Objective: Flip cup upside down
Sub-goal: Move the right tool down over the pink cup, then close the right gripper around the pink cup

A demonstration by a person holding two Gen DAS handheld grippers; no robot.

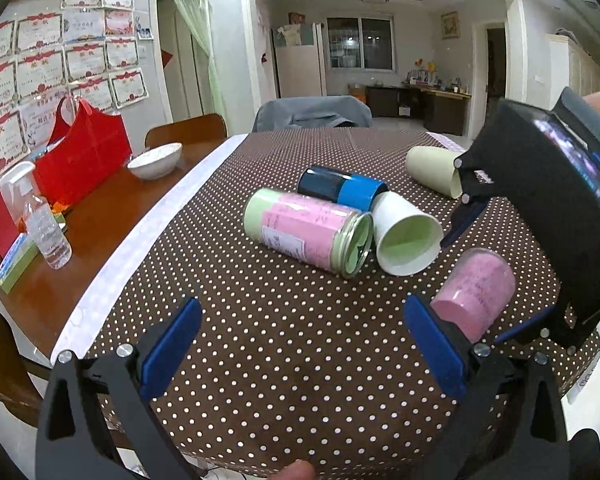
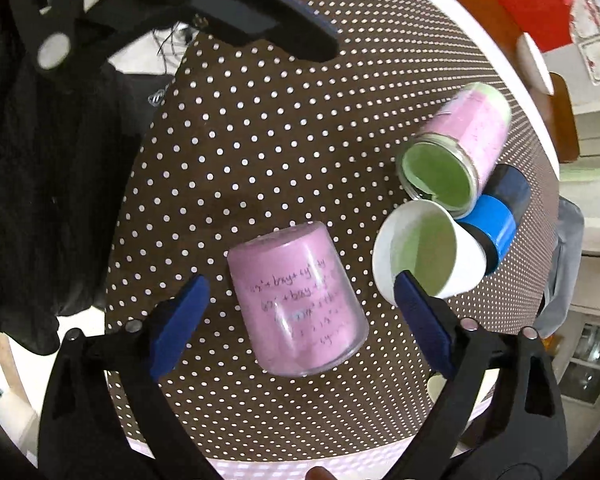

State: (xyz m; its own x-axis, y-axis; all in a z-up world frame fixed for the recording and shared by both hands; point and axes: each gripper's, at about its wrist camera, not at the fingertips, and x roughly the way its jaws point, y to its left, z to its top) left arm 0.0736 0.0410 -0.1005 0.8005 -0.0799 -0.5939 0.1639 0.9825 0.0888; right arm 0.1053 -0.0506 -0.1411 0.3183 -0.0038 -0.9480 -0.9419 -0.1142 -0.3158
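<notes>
A pink glass cup (image 2: 298,306) stands upside down on the polka-dot tablecloth, between the open fingers of my right gripper (image 2: 300,312), which hovers above it without touching. It also shows in the left wrist view (image 1: 474,294), beside the right gripper's body (image 1: 560,220). My left gripper (image 1: 300,348) is open and empty over the near cloth. A white paper cup (image 1: 406,236) lies on its side, mouth toward me, and also shows in the right wrist view (image 2: 428,248).
A pink-and-green jar (image 1: 306,230), a blue-and-black cup (image 1: 342,188) and a cream cup (image 1: 432,172) lie on their sides. A bowl (image 1: 156,160), red bag (image 1: 84,152) and water bottle (image 1: 48,232) stand on the wooden table at left.
</notes>
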